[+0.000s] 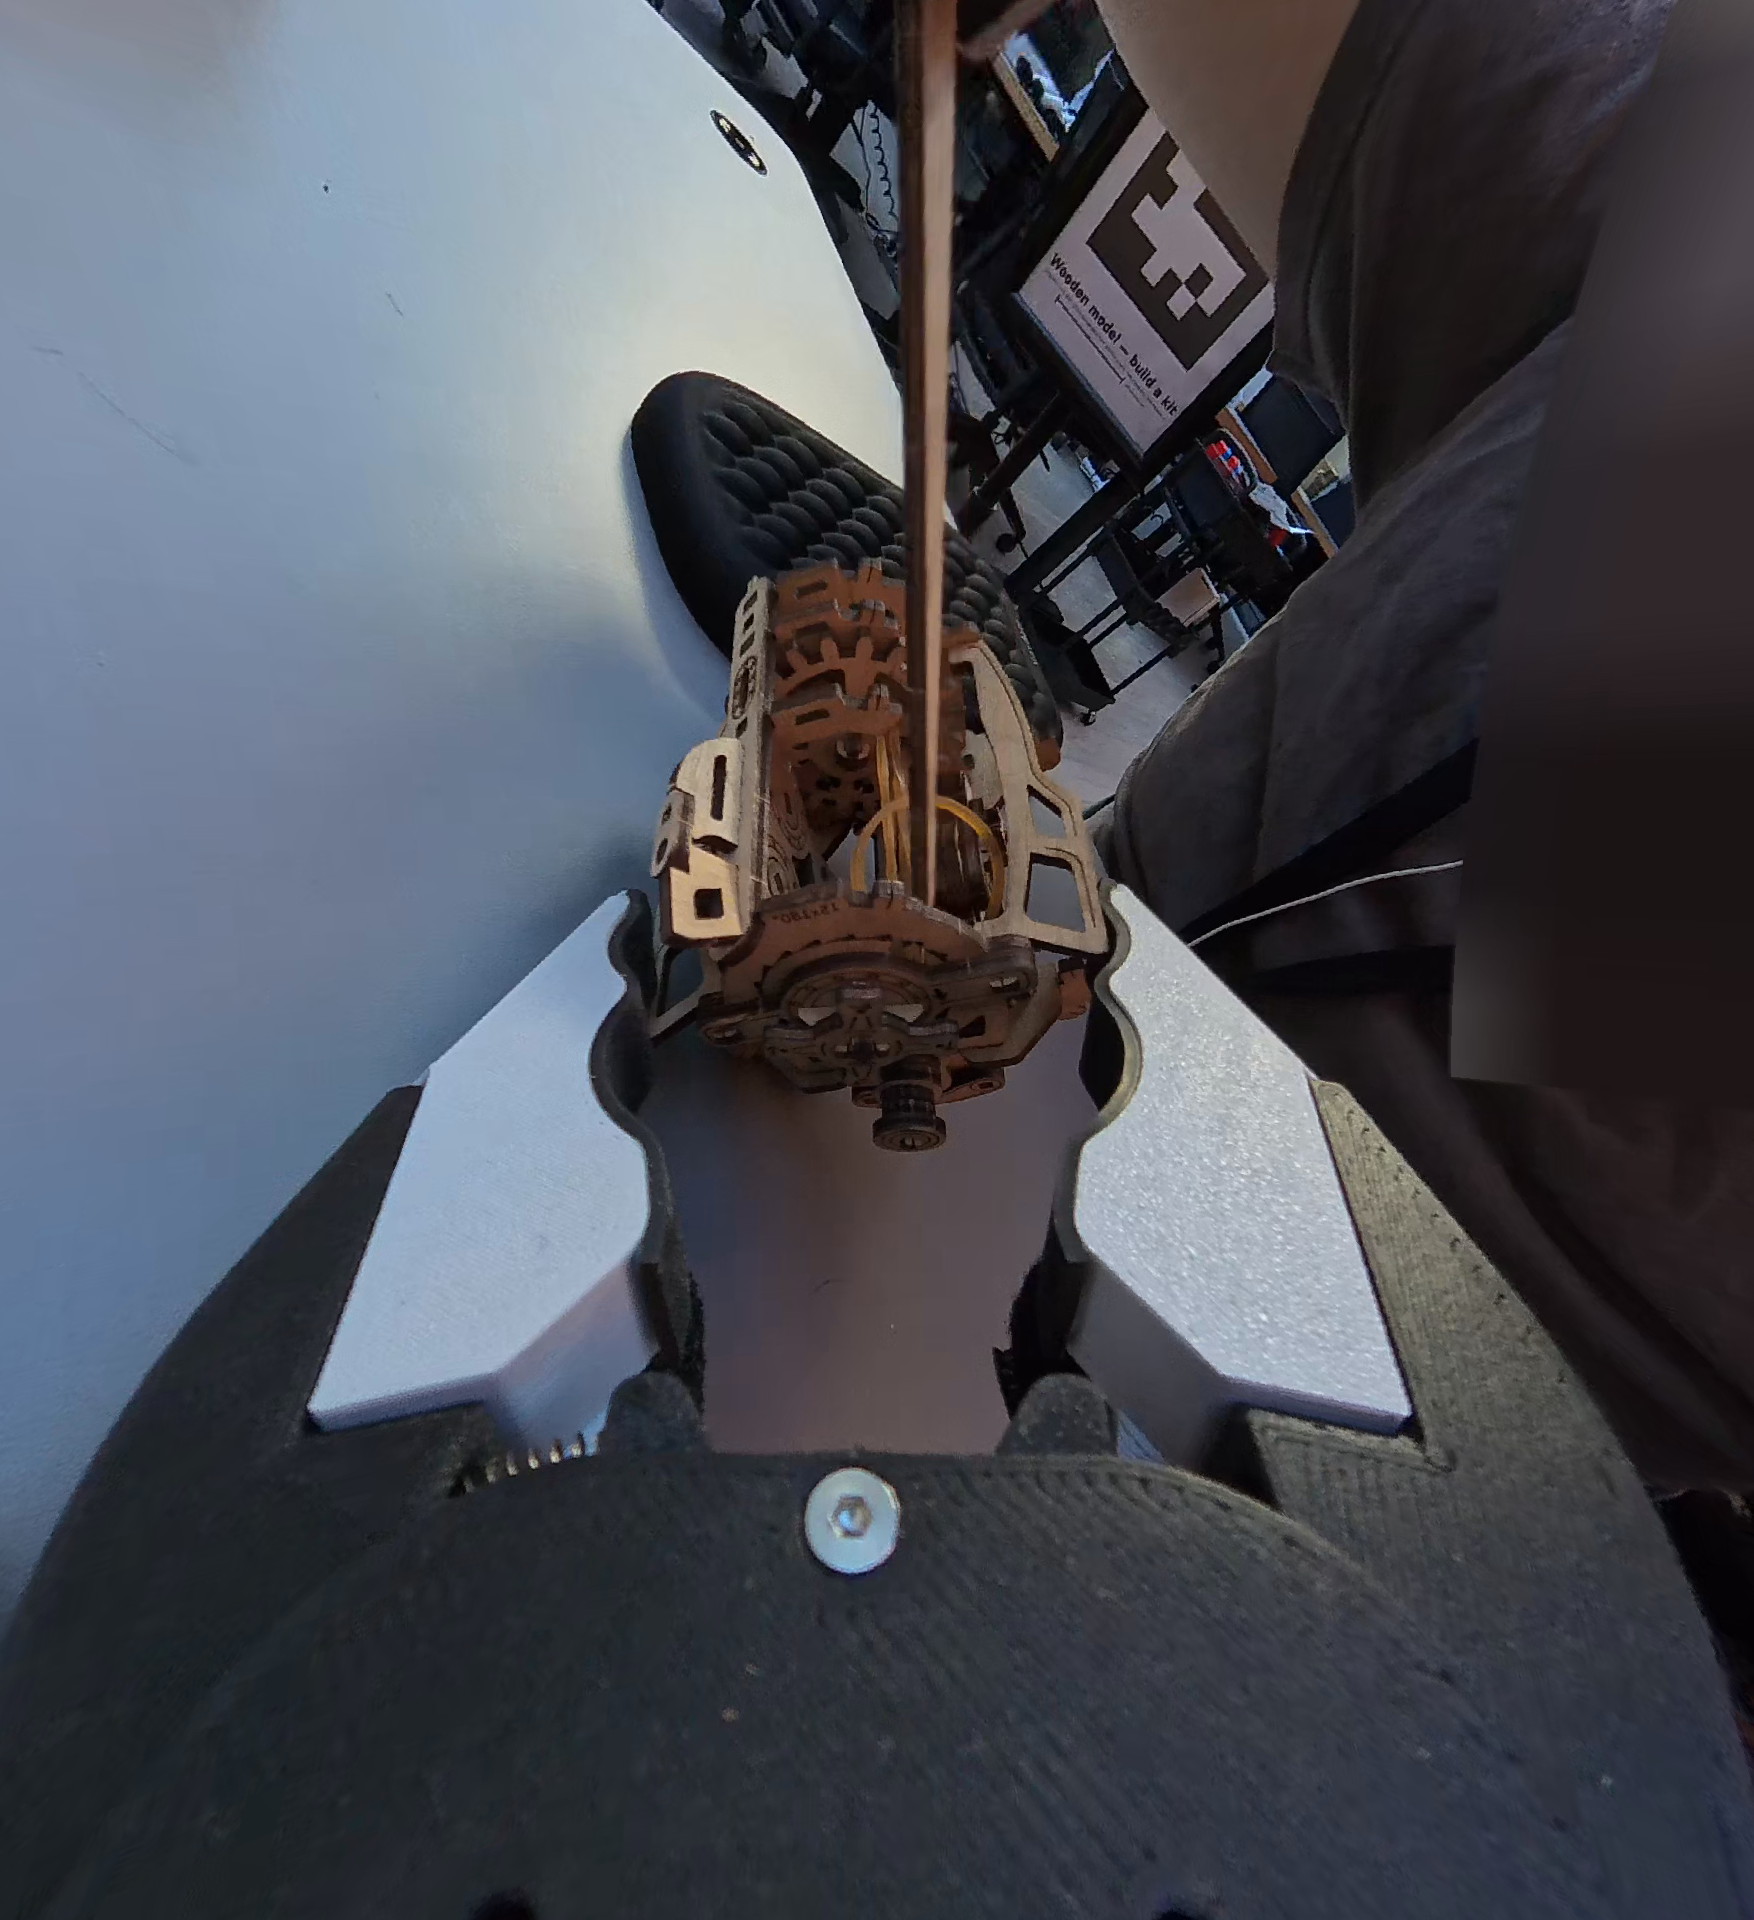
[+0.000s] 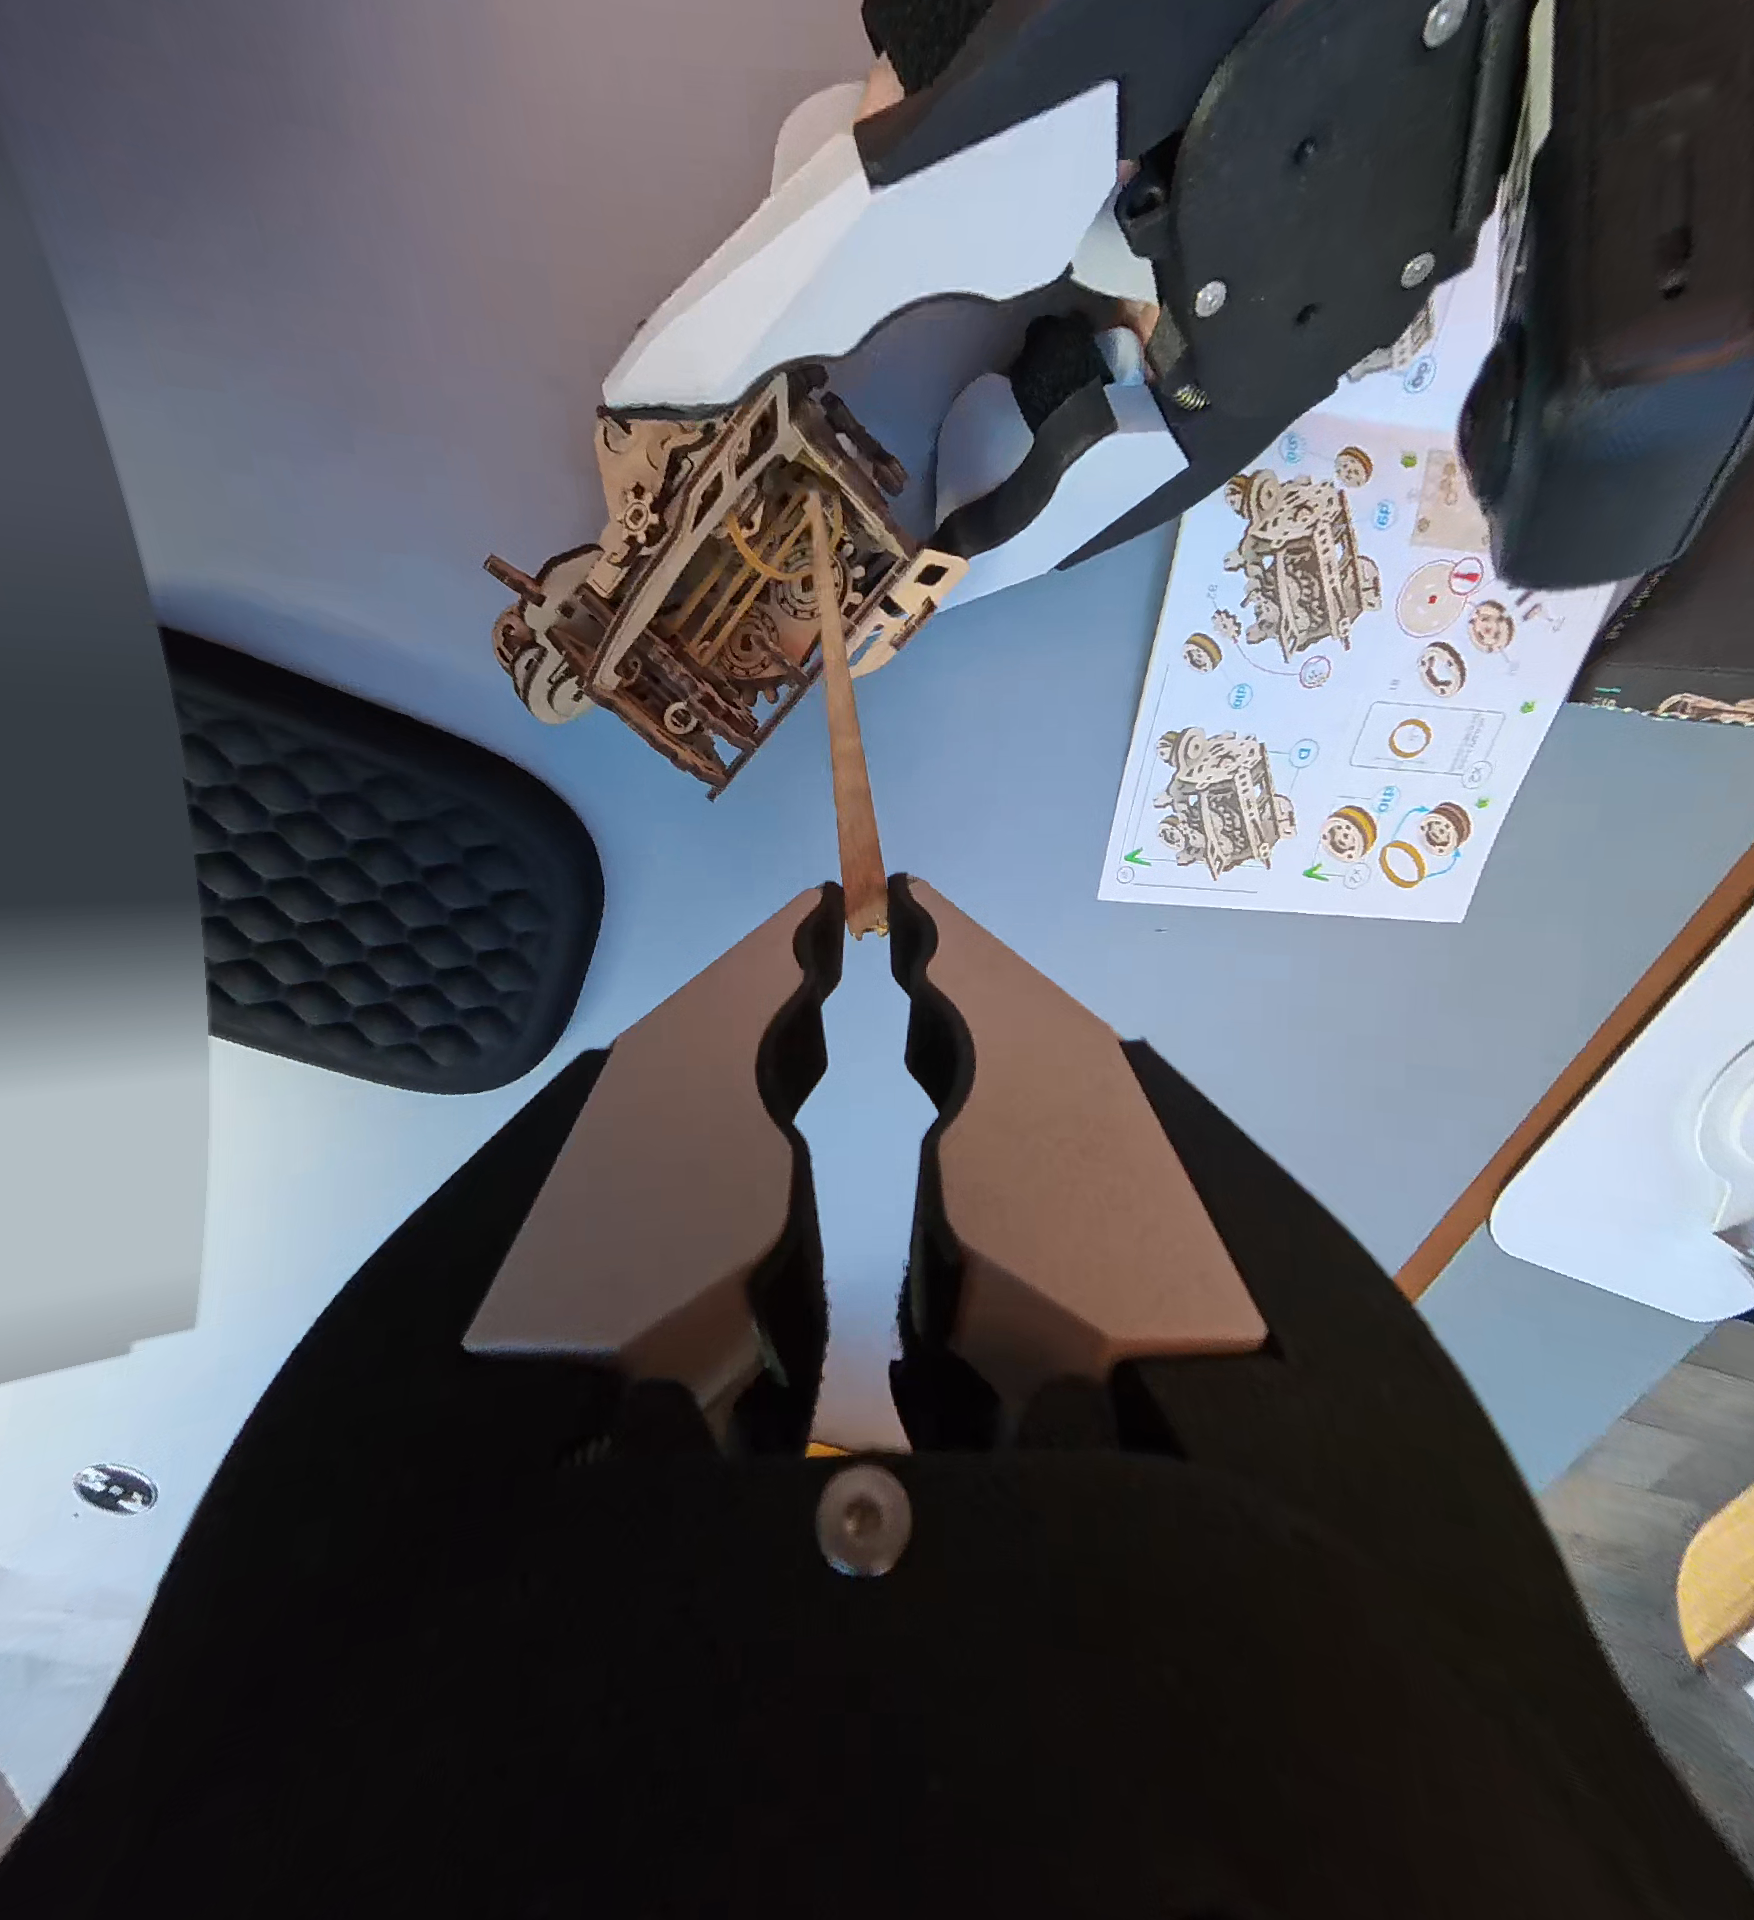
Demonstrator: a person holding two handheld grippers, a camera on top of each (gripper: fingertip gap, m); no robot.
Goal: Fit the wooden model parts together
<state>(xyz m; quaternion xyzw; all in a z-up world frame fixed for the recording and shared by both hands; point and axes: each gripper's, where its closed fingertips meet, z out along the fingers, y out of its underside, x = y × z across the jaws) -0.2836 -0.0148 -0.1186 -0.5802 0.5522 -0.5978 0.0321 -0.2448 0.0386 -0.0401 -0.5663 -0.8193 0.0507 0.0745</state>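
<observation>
Laboratory or workshop setting. A pale grey-white worktable [image 2: 1008, 727] lies beneath the tongs. A black honeycomb-textured rubber mat [image 2: 364, 883] sits left of the right tongs, and a white printed assembly-instruction sheet [image 2: 1351, 675] to their right. Beyond the left tongs stand black metal-framed benches [image 1: 1112, 561] and a white placard bearing a black square fiducial marker [image 1: 1153, 260].

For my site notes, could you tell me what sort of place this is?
Probably a lab or workshop bench: a white table with an instruction sheet, a marker board, and black equipment racks behind.
</observation>
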